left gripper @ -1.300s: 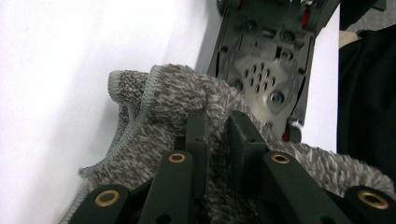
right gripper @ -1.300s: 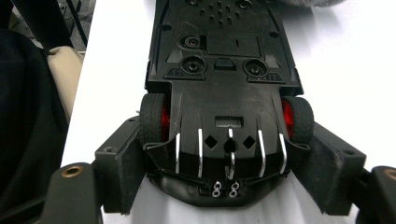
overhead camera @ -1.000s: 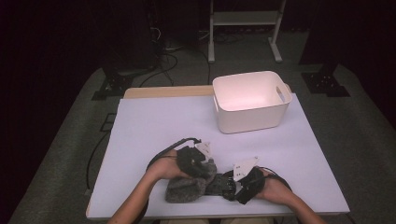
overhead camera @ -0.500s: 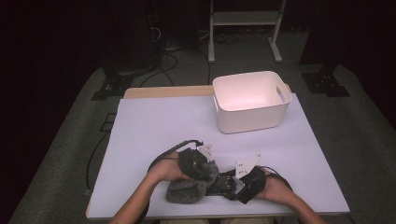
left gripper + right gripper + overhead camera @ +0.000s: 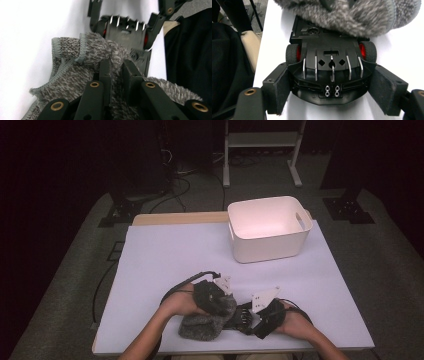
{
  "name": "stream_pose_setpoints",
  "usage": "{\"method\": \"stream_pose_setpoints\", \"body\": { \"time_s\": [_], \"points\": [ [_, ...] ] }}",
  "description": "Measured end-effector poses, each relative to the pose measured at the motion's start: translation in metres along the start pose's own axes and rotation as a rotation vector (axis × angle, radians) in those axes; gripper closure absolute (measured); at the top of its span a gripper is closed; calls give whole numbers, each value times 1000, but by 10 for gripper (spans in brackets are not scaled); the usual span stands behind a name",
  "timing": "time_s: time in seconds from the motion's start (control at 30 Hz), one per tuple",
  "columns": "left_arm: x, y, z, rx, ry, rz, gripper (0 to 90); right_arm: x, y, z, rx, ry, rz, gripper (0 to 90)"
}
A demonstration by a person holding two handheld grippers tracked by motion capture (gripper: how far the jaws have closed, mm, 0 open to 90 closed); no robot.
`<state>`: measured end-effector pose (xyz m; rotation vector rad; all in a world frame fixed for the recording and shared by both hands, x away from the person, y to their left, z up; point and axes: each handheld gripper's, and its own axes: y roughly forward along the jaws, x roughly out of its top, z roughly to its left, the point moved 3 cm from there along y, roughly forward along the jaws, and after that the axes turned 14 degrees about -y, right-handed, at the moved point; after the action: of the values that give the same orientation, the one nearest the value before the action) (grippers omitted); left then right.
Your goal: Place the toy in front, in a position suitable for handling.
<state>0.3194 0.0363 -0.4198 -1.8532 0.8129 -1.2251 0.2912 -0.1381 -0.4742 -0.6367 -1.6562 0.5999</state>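
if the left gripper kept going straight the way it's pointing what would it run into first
Probably the black toy car. The left gripper is already shut on the grey fuzzy cloth, and the car's underside lies directly ahead, just past that cloth, held between the right gripper's jaws. Depth is hard to judge.

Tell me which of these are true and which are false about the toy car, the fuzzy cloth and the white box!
1. The left gripper pinches the grey fuzzy cloth. True.
2. The black toy car sits between the right gripper's jaws. True.
3. The car is inside the white bin. False: it is near the table's front edge, and the bin looks empty.
4. The car's wheels have red hubs. True.
5. The cloth lies far from the car. False: it drapes over one end of it.
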Motion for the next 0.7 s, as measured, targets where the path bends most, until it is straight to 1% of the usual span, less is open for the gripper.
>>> {"method": "stream_pose_setpoints", "body": {
  "time_s": [0.1, 0.17, 0.23, 0.27, 0.3, 0.33, 0.43, 0.47, 0.5, 0.53, 0.57, 0.63, 0.7],
  "points": [
    [5, 2, -6, -9, 24, 1, 794, 1, -1, 0, -3, 0, -1, 232],
    [10, 5, -11, -36, 33, -14, 794, 1, 0, 0, -5, 1, 0, 232],
    [15, 8, -16, -64, 51, -25, 794, 2, 0, 1, -6, 1, -2, 232],
    [18, 10, -19, -75, 71, -26, 794, 3, 1, 1, -7, -2, -2, 232],
    [20, 11, -22, -82, 84, -26, 794, 3, 2, 0, -8, -12, 3, 232],
    [21, 13, -25, -85, 84, -27, 794, 4, 2, 1, -8, -7, 3, 232],
    [25, 14, -27, -76, 93, -17, 794, 5, 3, 2, -12, -17, 7, 232],
    [25, 13, -26, -68, 91, -15, 794, 5, 3, 2, -12, -13, 4, 232],
    [25, 12, -24, -49, 94, -6, 794, 4, 3, 1, -11, -13, 1, 232],
    [25, 11, -22, -42, 86, -6, 794, 4, 3, 1, -10, -12, -1, 233],
    [24, 9, -19, -28, 85, 1, 795, 4, 3, 1, -10, -11, -2, 232],
    [20, 4, -13, 9, 65, 5, 794, 4, 3, 0, -10, -14, -2, 233],
    [17, 2, -8, 12, 45, -1, 794, 5, 3, 1, -7, -9, -4, 233]
  ]
}}
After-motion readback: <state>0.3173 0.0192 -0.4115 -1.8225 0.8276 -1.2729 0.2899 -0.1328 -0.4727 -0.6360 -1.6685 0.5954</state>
